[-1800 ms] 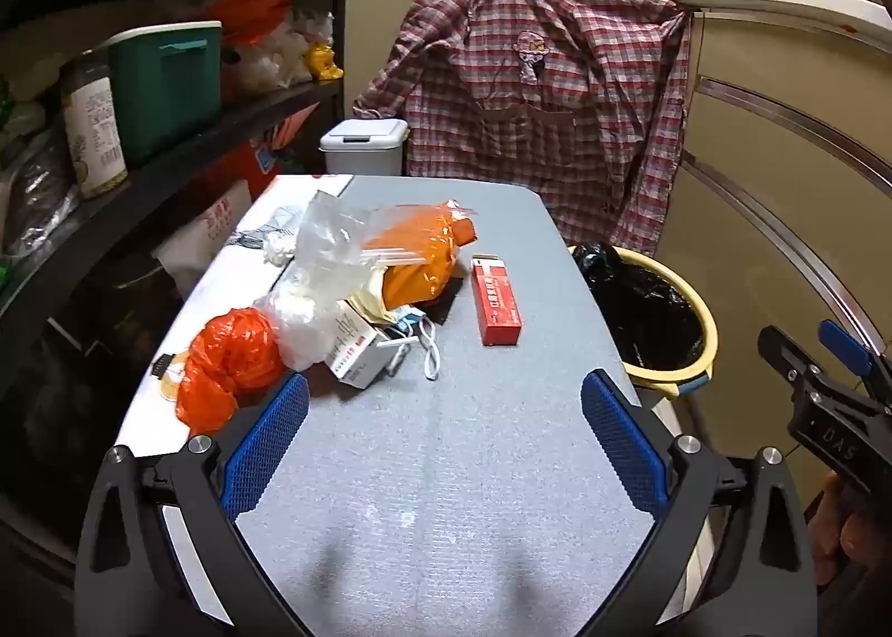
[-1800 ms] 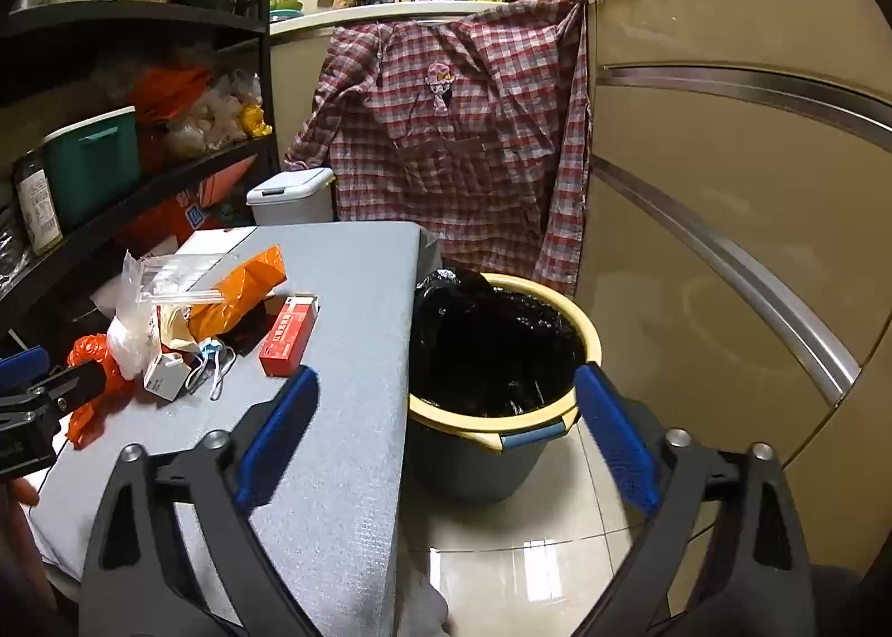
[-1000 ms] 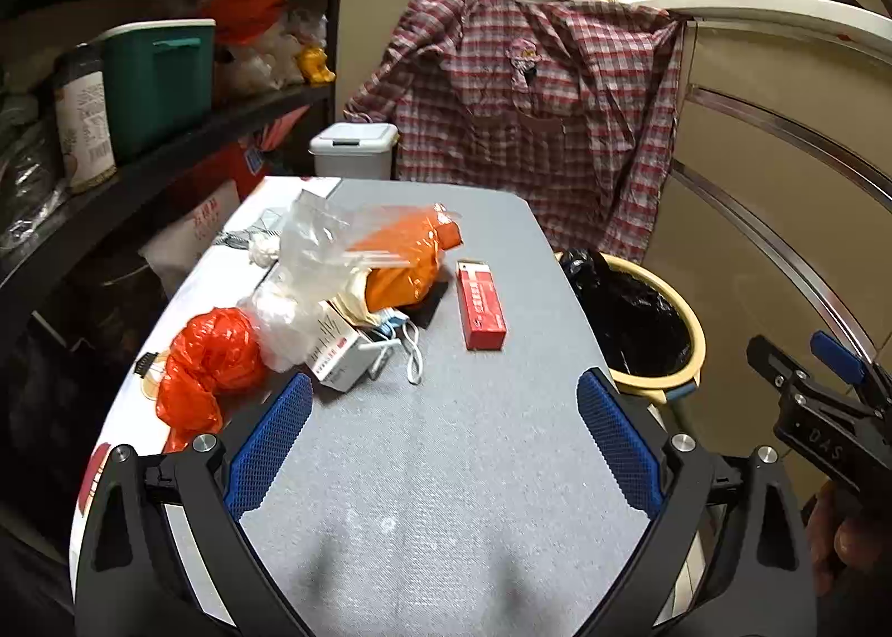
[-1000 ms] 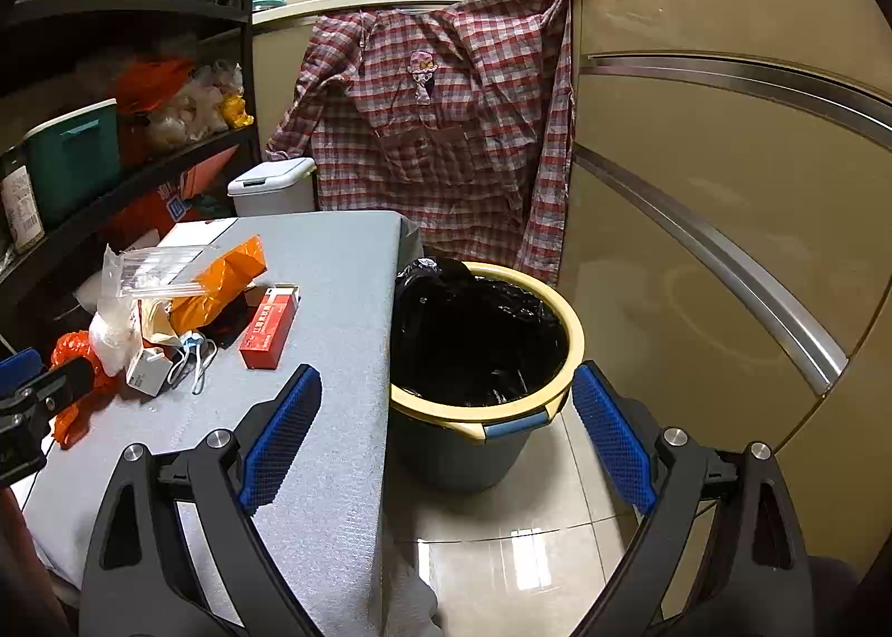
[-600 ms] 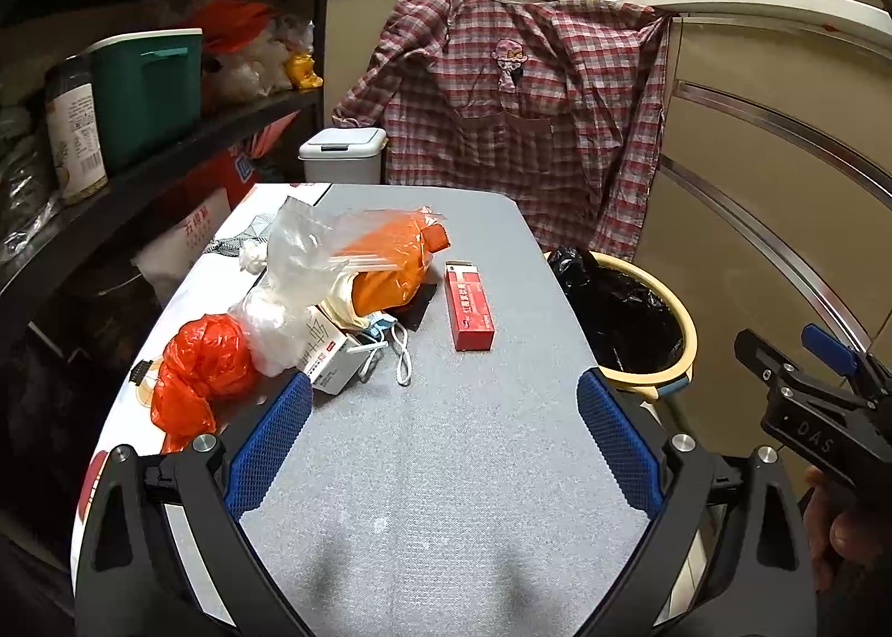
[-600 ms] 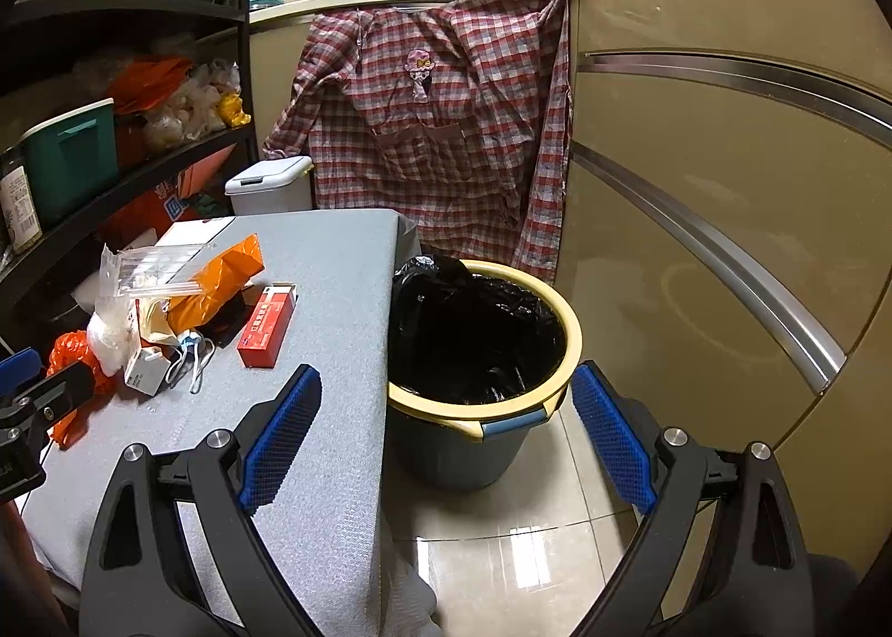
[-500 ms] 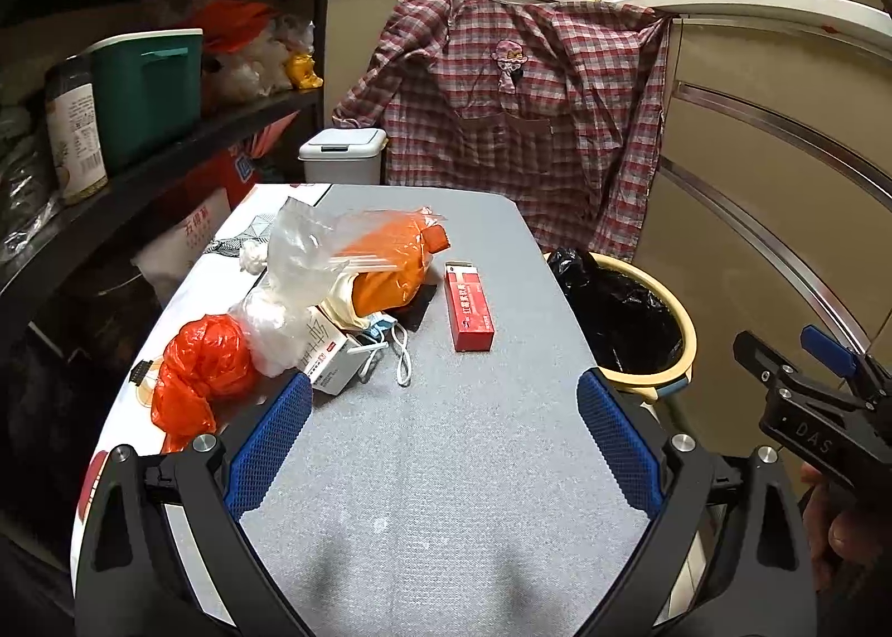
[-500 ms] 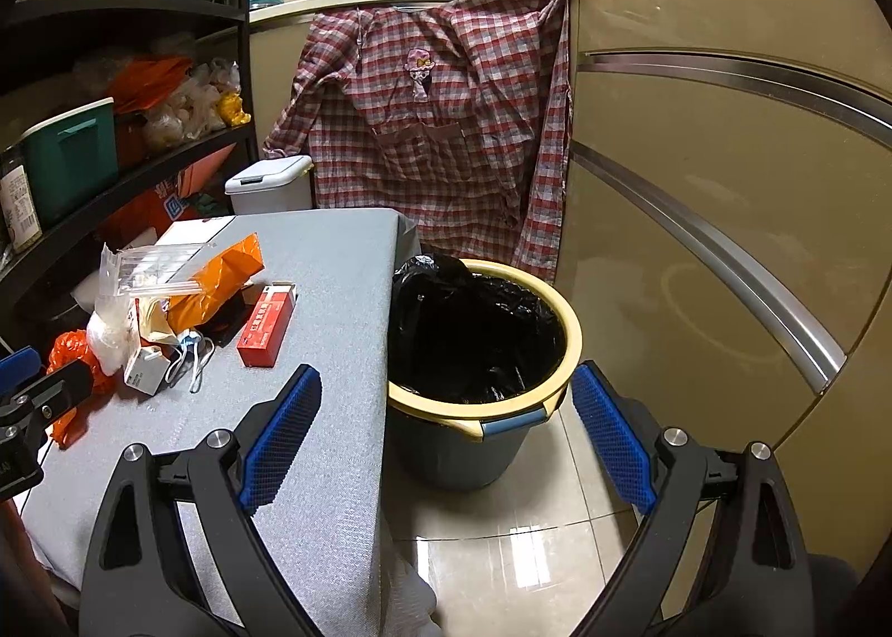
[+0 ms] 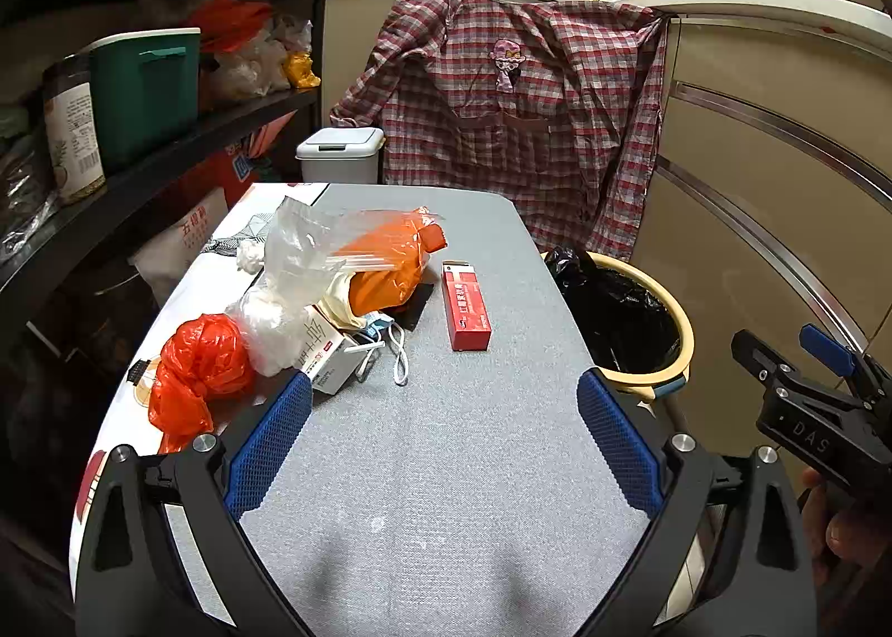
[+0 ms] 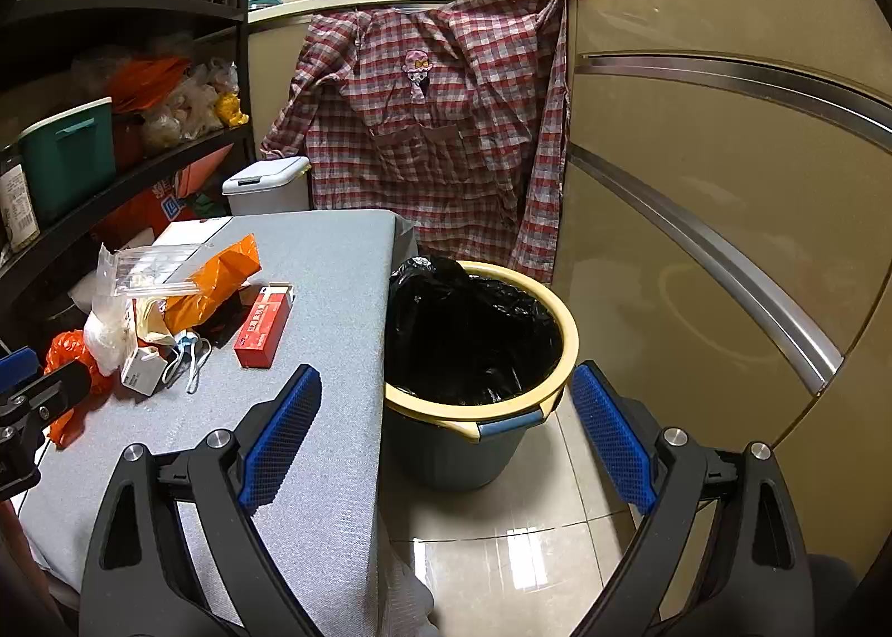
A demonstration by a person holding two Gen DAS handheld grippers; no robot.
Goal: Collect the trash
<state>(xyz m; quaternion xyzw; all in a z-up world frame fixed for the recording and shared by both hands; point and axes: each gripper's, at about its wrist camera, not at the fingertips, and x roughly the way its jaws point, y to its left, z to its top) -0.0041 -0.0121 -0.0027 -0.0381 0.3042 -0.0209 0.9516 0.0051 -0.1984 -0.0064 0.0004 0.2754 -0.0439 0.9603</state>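
Note:
Trash lies on the grey table (image 9: 446, 469): a red box (image 9: 466, 305), an orange packet (image 9: 390, 269), a clear plastic bag (image 9: 295, 269), a crumpled red bag (image 9: 200, 358), a small white box (image 9: 326, 358) and a face mask (image 9: 390, 344). A bin with a black liner (image 9: 630, 324) stands on the floor right of the table. My left gripper (image 9: 443, 433) is open and empty above the table's near part. My right gripper (image 10: 446, 428) is open and empty, near the bin (image 10: 479, 347). The red box (image 10: 262, 327) shows to its left.
A dark shelf rack (image 9: 139, 174) with a green container (image 9: 145, 96) runs along the left. A plaid shirt (image 9: 513, 135) hangs behind the table. A small white lidded bin (image 9: 340, 154) stands beyond it. Beige cabinets (image 10: 725, 191) bound the right. Glossy floor tiles (image 10: 502, 553) lie below the bin.
Both grippers have drawn back a little from the table and bin, so the trash looks slightly farther away. Both stay open. Nothing on the table has moved.

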